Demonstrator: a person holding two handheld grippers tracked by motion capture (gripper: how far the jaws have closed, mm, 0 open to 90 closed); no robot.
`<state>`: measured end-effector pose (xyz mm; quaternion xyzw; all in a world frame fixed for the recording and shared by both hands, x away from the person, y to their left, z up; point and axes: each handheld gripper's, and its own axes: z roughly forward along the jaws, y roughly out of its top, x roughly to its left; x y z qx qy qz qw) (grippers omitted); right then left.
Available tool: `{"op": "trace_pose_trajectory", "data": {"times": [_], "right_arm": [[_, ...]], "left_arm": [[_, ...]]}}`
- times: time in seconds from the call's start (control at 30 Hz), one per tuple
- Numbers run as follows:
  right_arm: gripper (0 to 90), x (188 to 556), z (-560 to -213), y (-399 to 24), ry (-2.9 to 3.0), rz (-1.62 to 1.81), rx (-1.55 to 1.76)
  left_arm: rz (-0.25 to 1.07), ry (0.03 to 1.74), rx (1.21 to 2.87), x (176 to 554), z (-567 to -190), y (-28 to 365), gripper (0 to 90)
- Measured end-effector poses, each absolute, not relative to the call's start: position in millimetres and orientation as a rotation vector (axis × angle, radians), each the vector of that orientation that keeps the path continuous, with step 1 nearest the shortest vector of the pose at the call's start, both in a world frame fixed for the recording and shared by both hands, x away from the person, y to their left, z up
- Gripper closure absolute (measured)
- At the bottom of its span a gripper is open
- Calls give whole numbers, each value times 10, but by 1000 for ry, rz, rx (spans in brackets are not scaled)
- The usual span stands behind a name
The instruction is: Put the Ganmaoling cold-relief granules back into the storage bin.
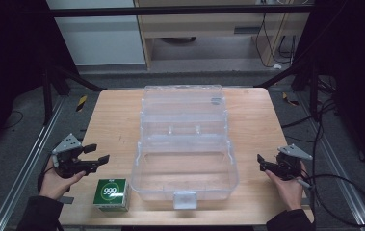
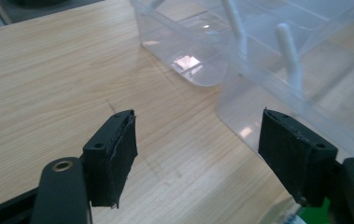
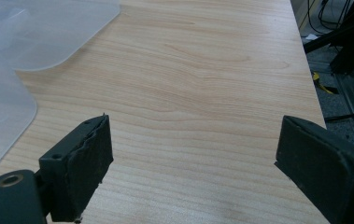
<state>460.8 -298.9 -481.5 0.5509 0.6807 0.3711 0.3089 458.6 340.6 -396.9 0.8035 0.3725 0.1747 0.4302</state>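
clear plastic box (image 1: 185, 144) frame centre, lid open, glossy, rounded corners | green carton (image 1: 112, 194) lower left, probably card | left gripper (image 1: 96, 154) spread, empty | right gripper (image 1: 262, 162) spread, empty | wood-grain table (image 1: 117, 120)

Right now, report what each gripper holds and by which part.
Nothing is held. The left gripper and the right gripper are both open over bare table, beside the clear plastic box.
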Motion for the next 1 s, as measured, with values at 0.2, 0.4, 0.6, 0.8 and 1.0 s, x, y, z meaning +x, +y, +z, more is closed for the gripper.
{"op": "trace_pose_trajectory", "data": {"times": [0.2, 0.4, 0.6, 0.8, 1.0], "right_arm": [[101, 4601, -4812, -2987, 1804, 980, 1454], [97, 4597, -4813, -2985, 1809, 979, 1448], [86, 4591, -4812, -2981, 1823, 970, 1437], [82, 4590, -4814, -2979, 1828, 966, 1428], [78, 4587, -4813, -2975, 1831, 967, 1430]], "left_arm": [[414, 868, 2078, 4556, -3835, 3428, 253], [394, 812, 2118, 4533, -3746, 3418, 235], [374, 738, 2205, 4501, -3669, 3353, 193], [341, 656, 2260, 4464, -3615, 3304, 173], [315, 582, 2321, 4415, -3587, 3264, 167]]}}
